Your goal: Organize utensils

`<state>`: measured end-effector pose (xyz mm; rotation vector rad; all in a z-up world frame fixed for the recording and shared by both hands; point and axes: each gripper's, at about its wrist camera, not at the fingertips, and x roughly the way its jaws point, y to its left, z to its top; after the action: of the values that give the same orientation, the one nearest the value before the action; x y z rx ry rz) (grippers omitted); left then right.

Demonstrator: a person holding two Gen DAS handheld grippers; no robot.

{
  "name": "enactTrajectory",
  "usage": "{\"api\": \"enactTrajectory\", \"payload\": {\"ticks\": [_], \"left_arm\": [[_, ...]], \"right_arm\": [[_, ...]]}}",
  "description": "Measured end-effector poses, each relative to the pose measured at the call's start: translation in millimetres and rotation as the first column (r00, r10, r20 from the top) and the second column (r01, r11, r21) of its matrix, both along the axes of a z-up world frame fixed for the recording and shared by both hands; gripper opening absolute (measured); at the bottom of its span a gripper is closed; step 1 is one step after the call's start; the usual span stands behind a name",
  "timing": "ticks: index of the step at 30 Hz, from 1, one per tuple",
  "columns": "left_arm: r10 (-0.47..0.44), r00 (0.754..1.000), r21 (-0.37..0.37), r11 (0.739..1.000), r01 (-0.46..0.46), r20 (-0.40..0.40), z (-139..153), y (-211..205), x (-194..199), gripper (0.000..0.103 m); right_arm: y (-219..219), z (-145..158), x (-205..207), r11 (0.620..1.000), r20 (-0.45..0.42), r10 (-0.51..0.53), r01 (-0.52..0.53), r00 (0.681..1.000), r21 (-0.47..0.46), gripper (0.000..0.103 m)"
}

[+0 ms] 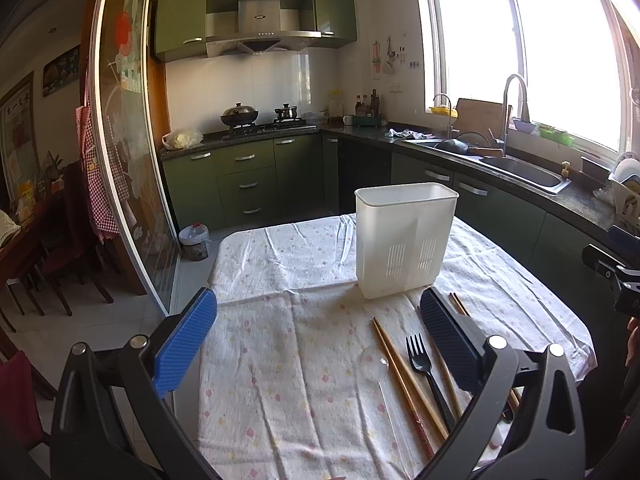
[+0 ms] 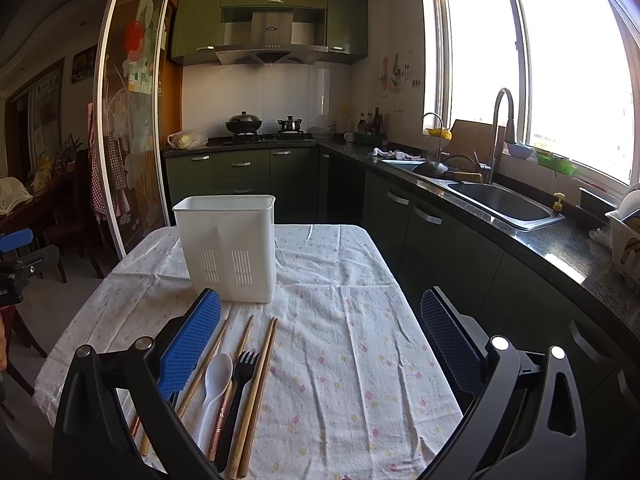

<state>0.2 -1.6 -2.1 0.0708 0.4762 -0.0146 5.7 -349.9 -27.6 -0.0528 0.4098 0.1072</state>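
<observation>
Right wrist: fork (image 2: 240, 384) beside hand-held gripper (image 2: 320, 344)

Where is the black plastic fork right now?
The black plastic fork lies on the tablecloth among the chopsticks, beside the white spoon, low left in the right wrist view.

Blk grippers (image 1: 318, 334), blue ribbed pads (image 1: 186, 342)

place: home kitchen | signs: green cabinets (image 1: 248, 168); stove (image 1: 260, 126); sink (image 2: 500, 200)
</observation>
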Motion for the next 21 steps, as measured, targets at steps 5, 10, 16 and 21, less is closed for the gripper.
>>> {"api": "enactTrajectory", "payload": {"ticks": [5, 10, 16, 21], "left_arm": [[0.001, 1.000, -0.004, 1.000, -0.001, 0.000, -1.8, 5.3, -2.7, 0.097], [0.003, 1.000, -0.004, 1.000, -0.003, 0.000, -2.9, 5.9, -4.4, 0.097], [0.001, 1.000, -0.002, 1.000, -0.001, 0.000, -3.2, 6.2, -2.8, 0.097], [-0.001, 1.000, -0.005, 1.000, 0.001, -0.001, -2.5, 6.2, -2.1, 0.097]], "right_arm": [[-1.1, 5.2, -4.7, 1.000, 0.007, 0.002, -0.002, 1.000, 0.002, 0.099], [-0.9, 5.6, -5.3, 1.000, 0.009, 0.003, -0.003, 1.000, 0.001, 0.099], [-1.0, 5.4, -5.4, 1.000, 0.008, 0.002, -0.002, 1.000, 0.002, 0.099], [-0.9, 5.2, -5.5, 1.000, 0.009, 0.002, -0.002, 1.000, 0.003, 0.099]]}}
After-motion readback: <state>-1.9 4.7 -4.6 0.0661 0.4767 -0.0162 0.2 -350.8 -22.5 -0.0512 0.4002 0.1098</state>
